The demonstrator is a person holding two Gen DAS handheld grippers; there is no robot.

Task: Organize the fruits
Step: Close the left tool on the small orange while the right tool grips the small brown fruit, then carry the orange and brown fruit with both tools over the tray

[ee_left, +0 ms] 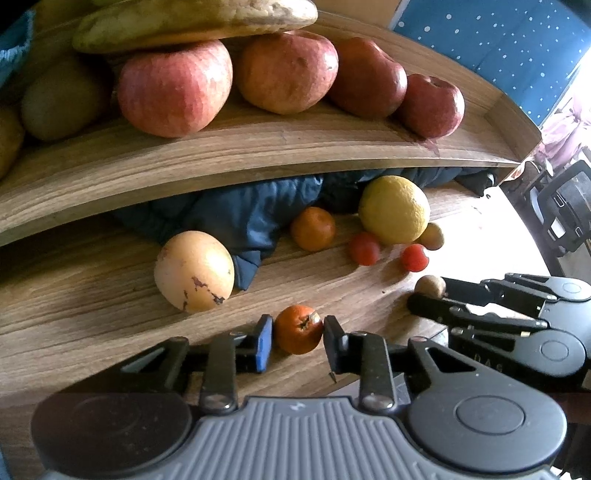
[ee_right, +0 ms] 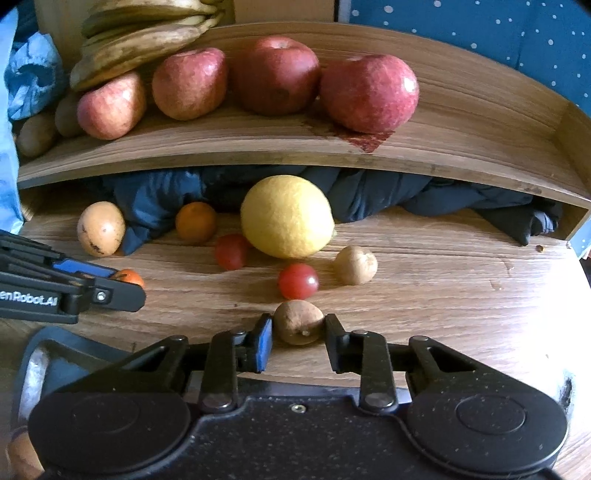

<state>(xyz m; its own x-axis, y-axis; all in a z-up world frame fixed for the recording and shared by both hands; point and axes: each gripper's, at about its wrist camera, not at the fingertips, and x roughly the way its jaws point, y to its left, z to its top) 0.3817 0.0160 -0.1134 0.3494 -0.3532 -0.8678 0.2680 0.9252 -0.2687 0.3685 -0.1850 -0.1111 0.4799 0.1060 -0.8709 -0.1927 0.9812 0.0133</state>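
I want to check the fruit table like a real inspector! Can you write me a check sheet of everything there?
Surface: brown wood-grain tabletop under a curved wooden shelf.
Job's things: four red apples and yellowish-brown bananas on the shelf; big yellow citrus, red cherry tomatoes on the table.
Clutter: crumpled dark blue cloth under the shelf.
Grippers: left gripper around a small orange fruit; right gripper around a small brown fruit.
Cables: nothing seen.
Surroundings: blue dotted fabric.
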